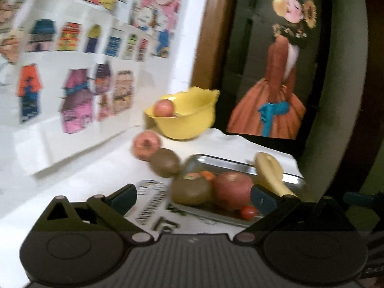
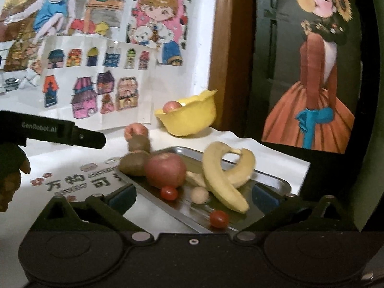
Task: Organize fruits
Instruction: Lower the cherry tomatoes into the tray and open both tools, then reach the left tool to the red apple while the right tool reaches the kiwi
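A metal tray [image 2: 279,180] holds a red apple [image 2: 165,170], two bananas [image 2: 223,175], two cherry tomatoes [image 2: 168,192], a small pale round fruit [image 2: 200,194] and a kiwi [image 2: 133,165] at its left corner. Behind it on the table lie a second kiwi [image 2: 139,144] and a peach [image 2: 135,130]. A yellow bowl [image 2: 189,120] at the back holds one pinkish fruit [image 2: 171,105]. My right gripper [image 2: 193,198] is open, low in front of the tray. My left gripper [image 1: 192,200] is open, facing the kiwi [image 1: 192,189] and apple [image 1: 231,189] at the tray's [image 1: 216,159] near corner.
Children's drawings [image 2: 96,79] cover the white wall at the back left. A dark framed picture [image 2: 312,84] leans at the right, beside a brown wooden frame. The white tabletop carries printed lettering [image 2: 72,182]. A person's hand [image 2: 12,172] holds the left gripper's black body [image 2: 72,134].
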`<move>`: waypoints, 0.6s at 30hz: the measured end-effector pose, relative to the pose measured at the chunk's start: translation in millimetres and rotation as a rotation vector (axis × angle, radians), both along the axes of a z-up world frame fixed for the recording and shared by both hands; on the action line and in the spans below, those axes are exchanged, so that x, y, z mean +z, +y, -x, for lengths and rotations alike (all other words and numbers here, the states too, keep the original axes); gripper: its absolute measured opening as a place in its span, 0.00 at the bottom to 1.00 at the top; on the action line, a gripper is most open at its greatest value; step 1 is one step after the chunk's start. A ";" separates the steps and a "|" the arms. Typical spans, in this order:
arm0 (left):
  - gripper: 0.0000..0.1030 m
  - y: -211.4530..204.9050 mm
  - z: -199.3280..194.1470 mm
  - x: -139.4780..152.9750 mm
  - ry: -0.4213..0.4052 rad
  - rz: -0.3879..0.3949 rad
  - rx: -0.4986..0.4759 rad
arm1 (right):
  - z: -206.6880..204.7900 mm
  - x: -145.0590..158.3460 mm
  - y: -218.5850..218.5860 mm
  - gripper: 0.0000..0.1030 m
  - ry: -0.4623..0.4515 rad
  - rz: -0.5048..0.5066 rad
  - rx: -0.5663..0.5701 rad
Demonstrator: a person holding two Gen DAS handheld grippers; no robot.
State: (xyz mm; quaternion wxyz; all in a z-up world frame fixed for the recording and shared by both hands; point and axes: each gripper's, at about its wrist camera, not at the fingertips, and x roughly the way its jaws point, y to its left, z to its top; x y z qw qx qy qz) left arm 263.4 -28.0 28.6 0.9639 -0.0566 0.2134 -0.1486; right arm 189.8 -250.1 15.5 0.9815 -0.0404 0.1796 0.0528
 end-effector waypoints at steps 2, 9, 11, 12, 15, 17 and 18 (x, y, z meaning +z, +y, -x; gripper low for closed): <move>1.00 11.9 4.2 2.4 -0.006 -0.002 0.033 | 1.4 6.1 10.0 0.99 -0.012 0.022 0.022; 1.00 53.2 21.2 4.0 -0.023 -0.020 0.119 | 3.4 22.6 42.0 0.99 -0.036 0.054 0.113; 1.00 63.6 23.8 3.3 -0.018 -0.031 0.139 | 3.1 24.1 50.2 0.99 -0.034 0.059 0.132; 1.00 68.9 25.5 2.9 -0.017 -0.035 0.148 | 2.7 24.8 55.8 0.99 -0.033 0.065 0.143; 1.00 81.4 31.1 2.0 -0.017 -0.047 0.167 | 0.6 26.1 70.1 0.99 -0.030 0.081 0.166; 1.00 89.5 35.7 1.9 -0.021 -0.051 0.180 | 0.3 27.1 79.7 0.99 -0.032 0.092 0.180; 1.00 92.5 37.0 1.5 -0.021 -0.053 0.185 | 0.2 27.7 84.4 0.99 -0.032 0.097 0.189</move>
